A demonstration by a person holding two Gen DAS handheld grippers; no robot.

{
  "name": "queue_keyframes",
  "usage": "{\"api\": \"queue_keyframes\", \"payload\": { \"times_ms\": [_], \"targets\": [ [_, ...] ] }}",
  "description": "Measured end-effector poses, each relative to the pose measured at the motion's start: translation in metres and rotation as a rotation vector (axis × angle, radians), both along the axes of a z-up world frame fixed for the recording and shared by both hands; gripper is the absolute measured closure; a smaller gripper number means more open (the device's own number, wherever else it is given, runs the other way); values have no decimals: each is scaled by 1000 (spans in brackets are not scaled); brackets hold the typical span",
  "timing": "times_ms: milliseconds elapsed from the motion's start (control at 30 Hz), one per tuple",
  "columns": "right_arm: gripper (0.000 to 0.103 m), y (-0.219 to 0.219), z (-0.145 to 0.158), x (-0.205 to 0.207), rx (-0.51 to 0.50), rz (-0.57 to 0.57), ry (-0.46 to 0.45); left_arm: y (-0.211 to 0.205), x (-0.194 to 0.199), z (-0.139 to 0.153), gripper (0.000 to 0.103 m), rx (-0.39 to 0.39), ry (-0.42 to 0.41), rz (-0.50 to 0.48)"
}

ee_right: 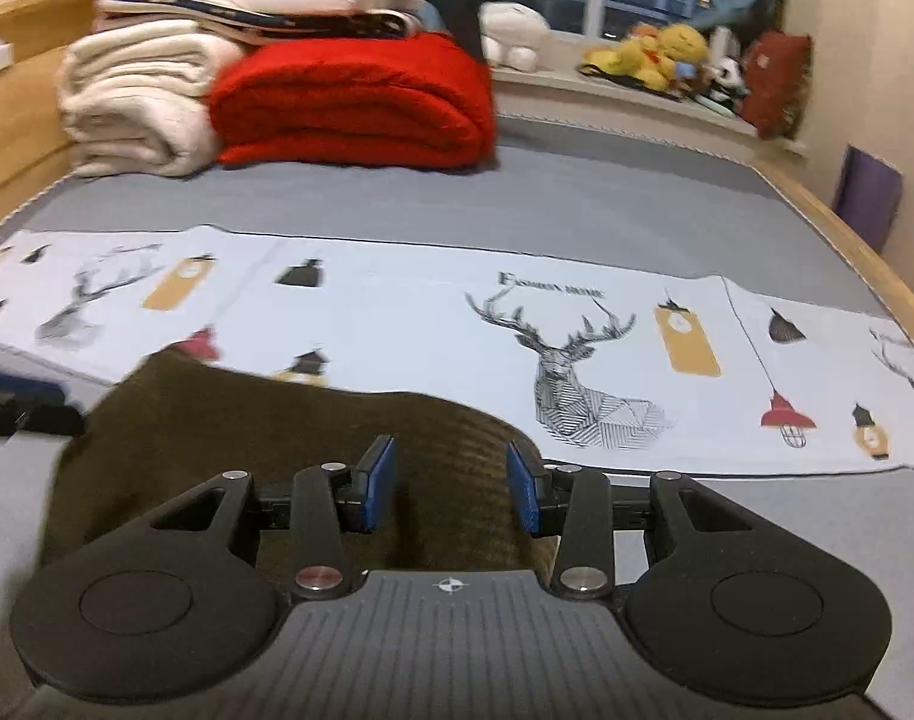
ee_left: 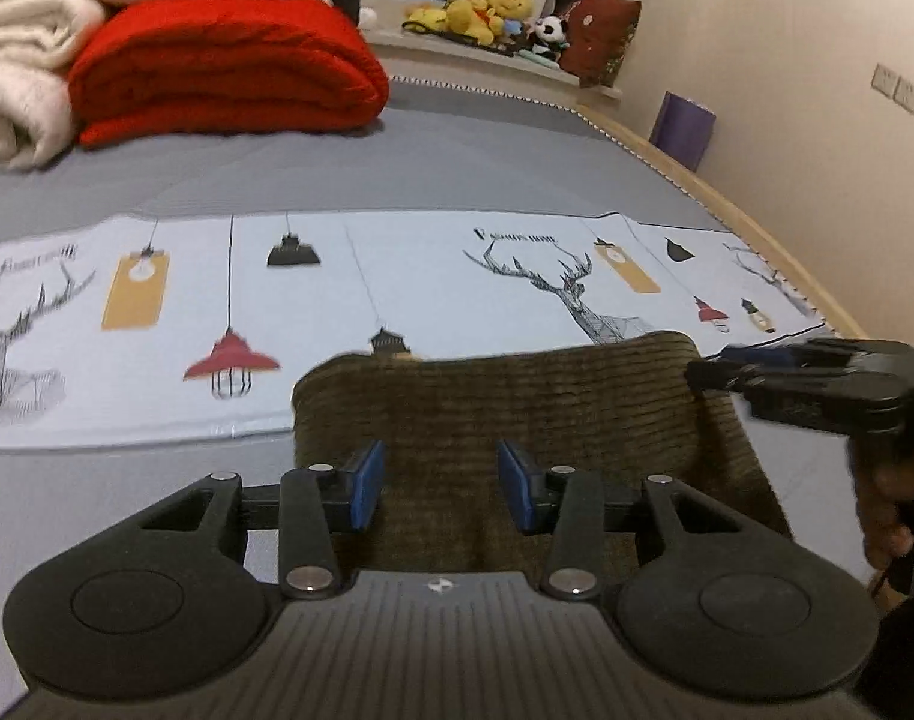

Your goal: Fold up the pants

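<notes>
The left gripper (ee_left: pixel 440 483) and right gripper (ee_right: pixel 450 487) are both hovering with jaws parted and nothing pinched, just above the olive corduroy pants (ee_left: pixel 505 414). The pants are lying folded on the grey bed (ee_left: pixel 457 168), overlapping the deer-print cloth (ee_left: pixel 396 276); beyond, a red blanket (ee_left: pixel 228 66) is sitting.

One pants (ee_left: pixel 517 420), two tongs (ee_left: pixel 441 483).

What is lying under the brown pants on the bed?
The far edge of the brown pants lies over the printed cloth with deer. Nearer, the grey sheet shows beside them. What is directly under their middle is covered and cannot be seen.
</notes>
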State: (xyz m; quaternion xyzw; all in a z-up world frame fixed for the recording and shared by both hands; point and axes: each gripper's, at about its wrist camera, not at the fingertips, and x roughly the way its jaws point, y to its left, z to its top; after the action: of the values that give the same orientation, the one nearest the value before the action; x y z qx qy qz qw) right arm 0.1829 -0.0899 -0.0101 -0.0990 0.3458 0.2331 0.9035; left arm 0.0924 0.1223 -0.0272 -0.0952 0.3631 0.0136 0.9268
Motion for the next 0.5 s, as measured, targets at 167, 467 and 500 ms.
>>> {"api": "queue_keyframes", "payload": {
  "times_ms": [167,467,500],
  "targets": [
    [63,26,-49,32,-259,-43,-15,-11,27,-15,56,91,-1,-3],
    [67,39,-86,70,-271,-78,48,13,59,-66,61,44,171,17],
    [67,37,-87,72,-257,-83,56,18,56,-67,61,20,163,15]
  ]
}}
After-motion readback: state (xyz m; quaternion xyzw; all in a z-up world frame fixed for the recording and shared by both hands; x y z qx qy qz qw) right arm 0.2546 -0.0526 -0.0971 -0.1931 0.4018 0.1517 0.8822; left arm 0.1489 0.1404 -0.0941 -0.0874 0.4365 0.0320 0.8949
